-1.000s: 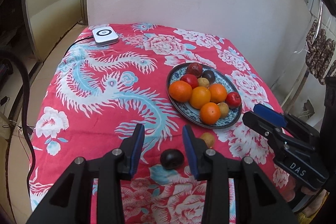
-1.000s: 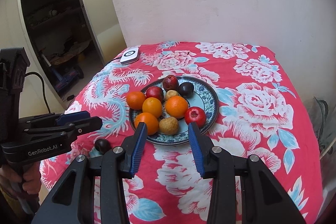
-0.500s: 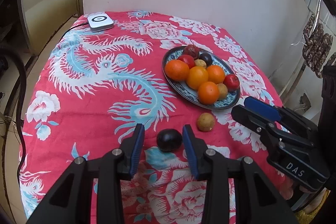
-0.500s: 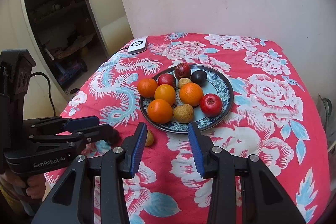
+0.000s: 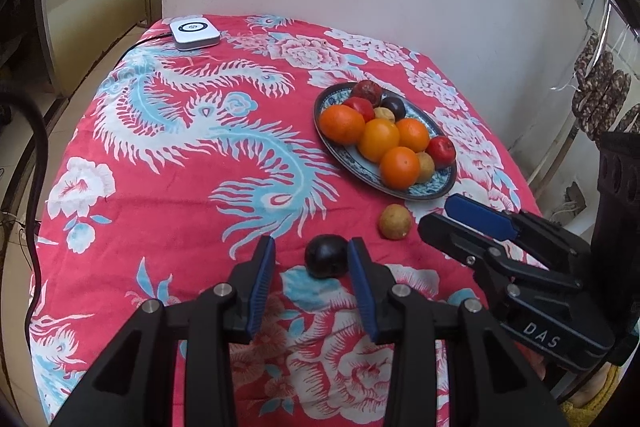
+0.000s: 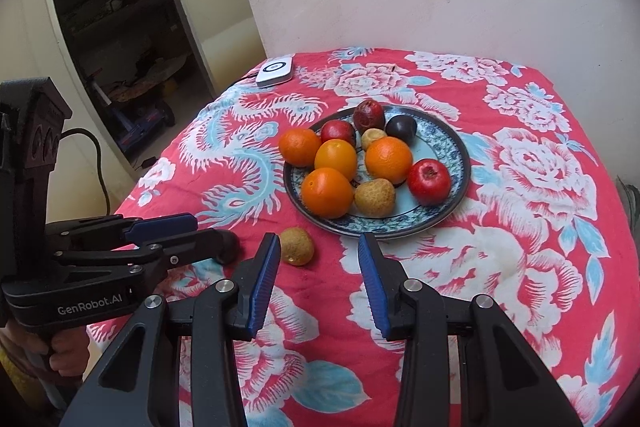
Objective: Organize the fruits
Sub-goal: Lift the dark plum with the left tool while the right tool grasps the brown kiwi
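A blue patterned plate (image 5: 430, 189) (image 6: 456, 147) holds several oranges, red and dark fruits and tan ones. A dark plum (image 5: 326, 256) lies on the red floral cloth between the tips of my open left gripper (image 5: 311, 251), close to the right finger, not gripped. In the right wrist view the plum (image 6: 230, 247) is mostly hidden behind the left gripper (image 6: 188, 231). A tan round fruit (image 5: 395, 221) (image 6: 296, 246) lies loose near the plate's front edge. My right gripper (image 6: 318, 247) is open and empty, the tan fruit just beyond its left fingertip; it also shows in the left wrist view (image 5: 452, 213).
A white box with a cable (image 5: 195, 33) (image 6: 275, 70) sits at the table's far left corner. A plaster wall stands behind the table. A doorway (image 6: 120, 39) opens at left. A metal rack with hanging items (image 5: 600, 91) stands at right.
My left gripper has moved forward, so the dark plum now sits between its fingertips. My right gripper has moved forward and down towards the tan fruit, which has come into its view. Both stay open.
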The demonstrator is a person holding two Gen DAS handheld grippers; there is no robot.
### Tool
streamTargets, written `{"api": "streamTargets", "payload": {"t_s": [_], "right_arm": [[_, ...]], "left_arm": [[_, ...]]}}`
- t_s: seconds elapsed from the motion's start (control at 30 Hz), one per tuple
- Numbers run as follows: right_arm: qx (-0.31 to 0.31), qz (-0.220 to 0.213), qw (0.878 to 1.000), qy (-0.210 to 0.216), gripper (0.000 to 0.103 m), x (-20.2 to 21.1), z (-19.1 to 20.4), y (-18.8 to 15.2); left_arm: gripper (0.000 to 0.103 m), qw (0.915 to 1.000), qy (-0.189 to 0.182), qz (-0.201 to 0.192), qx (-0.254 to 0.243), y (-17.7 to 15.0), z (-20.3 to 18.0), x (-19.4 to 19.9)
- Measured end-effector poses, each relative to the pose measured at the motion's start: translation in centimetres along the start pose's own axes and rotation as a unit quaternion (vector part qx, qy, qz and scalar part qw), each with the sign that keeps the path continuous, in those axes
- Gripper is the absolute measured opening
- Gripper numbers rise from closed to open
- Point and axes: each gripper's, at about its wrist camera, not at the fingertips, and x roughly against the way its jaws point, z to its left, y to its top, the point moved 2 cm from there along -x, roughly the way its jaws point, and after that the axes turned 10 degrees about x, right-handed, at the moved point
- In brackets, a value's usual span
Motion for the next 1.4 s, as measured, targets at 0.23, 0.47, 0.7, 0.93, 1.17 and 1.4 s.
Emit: {"api": "streamTargets", "payload": {"t_s": [0.23,0.47,0.7,0.93,1.17,1.4], "right_arm": [[0.005,0.003,1.0,0.0,0.042,-0.2,0.4,-0.1],[0.006,0.008,1.0,0.001,0.042,-0.6,0.6,-0.1],[0.007,0.009,1.0,0.002,0.042,-0.6,0.6,-0.2],[0.012,0.022,1.0,-0.004,0.042,-1.3,1.0,-0.2],[0.022,0.035,0.999,-0.009,0.042,-2.3,1.8,-0.1],[0.033,0.038,0.999,-0.014,0.04,-2.8,2.3,-0.1]], "left_arm": [[0.039,0.9998,-0.014,0.01,-0.007,-0.5,-0.5,-0.5],[0.026,0.9992,-0.036,0.016,-0.007,-0.8,-0.8,-0.9],[0.024,0.9995,-0.03,0.008,-0.001,-0.9,-0.9,-0.7],[0.024,0.9998,-0.013,-0.01,0.012,-0.8,-0.4,-0.3],[0.024,0.9995,-0.007,-0.025,0.017,-0.4,0.4,0.2],[0.024,0.9992,-0.011,-0.026,0.027,-0.3,0.9,0.2]]}}
